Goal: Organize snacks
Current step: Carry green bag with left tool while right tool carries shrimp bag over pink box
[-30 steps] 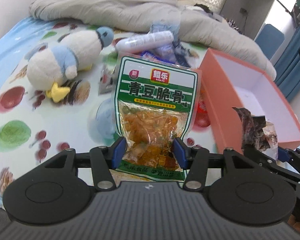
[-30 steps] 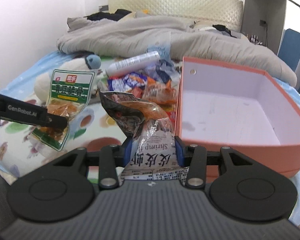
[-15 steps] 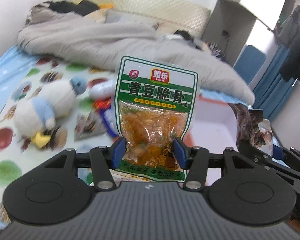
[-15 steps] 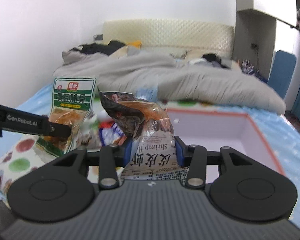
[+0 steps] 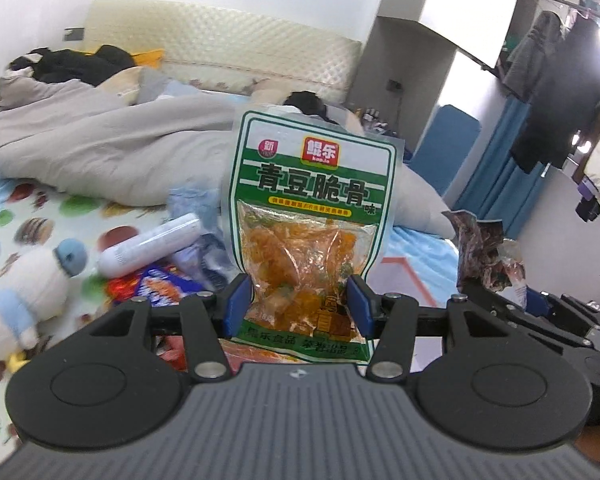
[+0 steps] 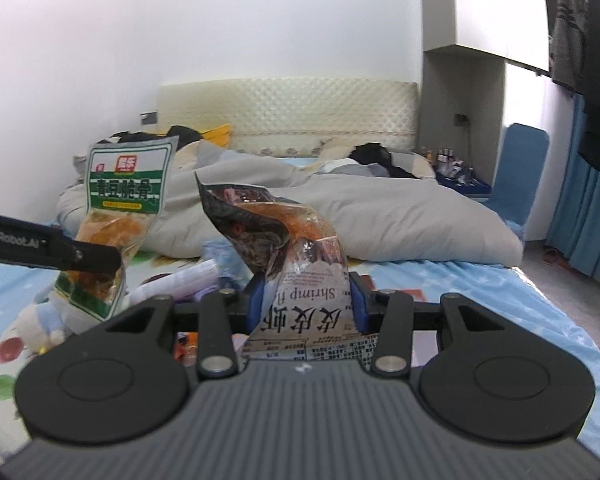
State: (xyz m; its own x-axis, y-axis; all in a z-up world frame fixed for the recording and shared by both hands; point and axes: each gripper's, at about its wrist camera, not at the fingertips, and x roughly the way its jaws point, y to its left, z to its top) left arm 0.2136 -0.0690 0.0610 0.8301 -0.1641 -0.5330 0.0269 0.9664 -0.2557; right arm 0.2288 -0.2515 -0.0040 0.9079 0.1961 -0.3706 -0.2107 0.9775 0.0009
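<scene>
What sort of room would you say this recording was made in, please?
Most likely a bedroom in a home: a bed with a quilted headboard and a rumpled grey duvet, a plush penguin on the patterned sheet, and clothes hanging by blue curtains.

Both wrist cameras sat close behind their grippers, facing twelve o'clock up the bed (image 5: 80, 216) toward the headboard (image 6: 288, 112), sharing it.

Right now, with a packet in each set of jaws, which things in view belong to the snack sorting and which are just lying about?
Job:
green snack packet, in the left gripper
shrimp snack packet, in the right gripper
loose snack packets on the bed
orange box

Lying about:
plush penguin
white tube
grey duvet
</scene>
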